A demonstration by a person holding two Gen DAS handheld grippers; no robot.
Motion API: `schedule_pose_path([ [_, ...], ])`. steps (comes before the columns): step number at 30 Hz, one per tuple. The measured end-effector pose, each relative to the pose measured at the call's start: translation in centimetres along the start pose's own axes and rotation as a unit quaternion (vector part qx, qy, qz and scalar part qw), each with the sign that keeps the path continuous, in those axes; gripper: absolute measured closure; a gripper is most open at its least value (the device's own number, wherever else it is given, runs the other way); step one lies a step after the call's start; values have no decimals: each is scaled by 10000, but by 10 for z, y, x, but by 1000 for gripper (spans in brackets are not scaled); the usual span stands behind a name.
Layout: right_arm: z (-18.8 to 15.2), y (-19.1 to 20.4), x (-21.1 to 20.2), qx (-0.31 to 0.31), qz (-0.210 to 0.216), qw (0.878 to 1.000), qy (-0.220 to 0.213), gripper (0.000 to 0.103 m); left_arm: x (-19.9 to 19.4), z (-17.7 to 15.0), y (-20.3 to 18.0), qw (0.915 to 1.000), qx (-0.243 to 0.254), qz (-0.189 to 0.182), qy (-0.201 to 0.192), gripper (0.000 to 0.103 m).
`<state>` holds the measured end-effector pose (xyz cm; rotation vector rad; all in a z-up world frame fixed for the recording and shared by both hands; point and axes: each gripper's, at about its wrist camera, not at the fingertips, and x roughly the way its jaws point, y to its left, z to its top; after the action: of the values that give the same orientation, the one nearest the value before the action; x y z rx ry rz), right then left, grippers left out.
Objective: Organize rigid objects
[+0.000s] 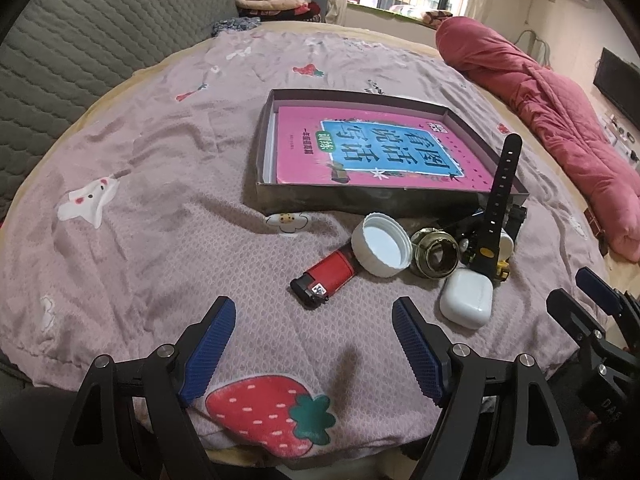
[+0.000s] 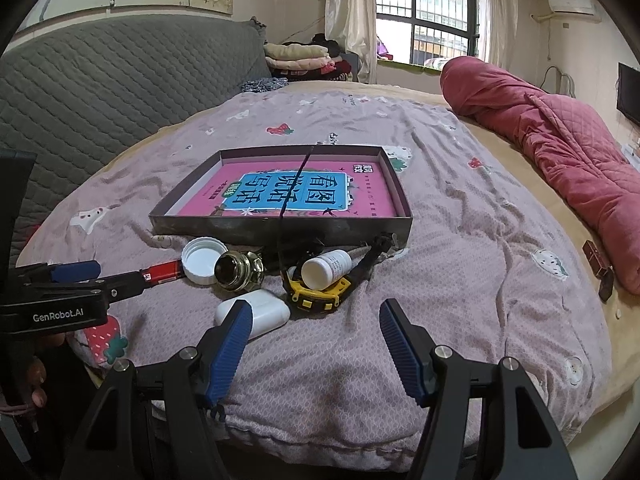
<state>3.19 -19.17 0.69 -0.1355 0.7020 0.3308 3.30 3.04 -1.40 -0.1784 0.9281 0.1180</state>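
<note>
Several small rigid objects lie heaped on the bed just before the tray (image 1: 360,200), which holds a pink book (image 1: 380,148). I hold both my left hand-held gripper (image 1: 314,336) and right hand-held gripper (image 2: 316,340) wide and empty, ready to pick; the lighter (image 1: 324,276) lies nearest the left one.

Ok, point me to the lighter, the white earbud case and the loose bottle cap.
lighter (image 1: 329,271), left wrist view, on its red body.
white earbud case (image 1: 466,298), left wrist view, middle of its lid.
bottle cap (image 1: 382,245), left wrist view, on its white inside.
</note>
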Motion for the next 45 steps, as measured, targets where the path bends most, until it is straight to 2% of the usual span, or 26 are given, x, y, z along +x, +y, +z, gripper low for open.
schedule_pose_path([
  [7,-1,-9,12,149,80,9998,88,37,10,4,-10,9998,184,-122,19,22],
  [12,-1,-14,19,261,122,9995,156,37,16,8,-5,9996,127,-243,86,22],
  [20,0,-14,30,291,225,9990,254,37,29,18,1,9997,152,-142,121,22],
  [29,0,-19,37,452,268,9981,324,37,34,21,-37,9967,763,-288,-42,22],
  [34,-1,-26,40,589,274,9972,364,37,35,24,-60,9929,1162,-145,-217,22],
  [45,0,-30,45,719,271,9962,415,37,45,33,-69,9910,1326,-24,-202,22],
])
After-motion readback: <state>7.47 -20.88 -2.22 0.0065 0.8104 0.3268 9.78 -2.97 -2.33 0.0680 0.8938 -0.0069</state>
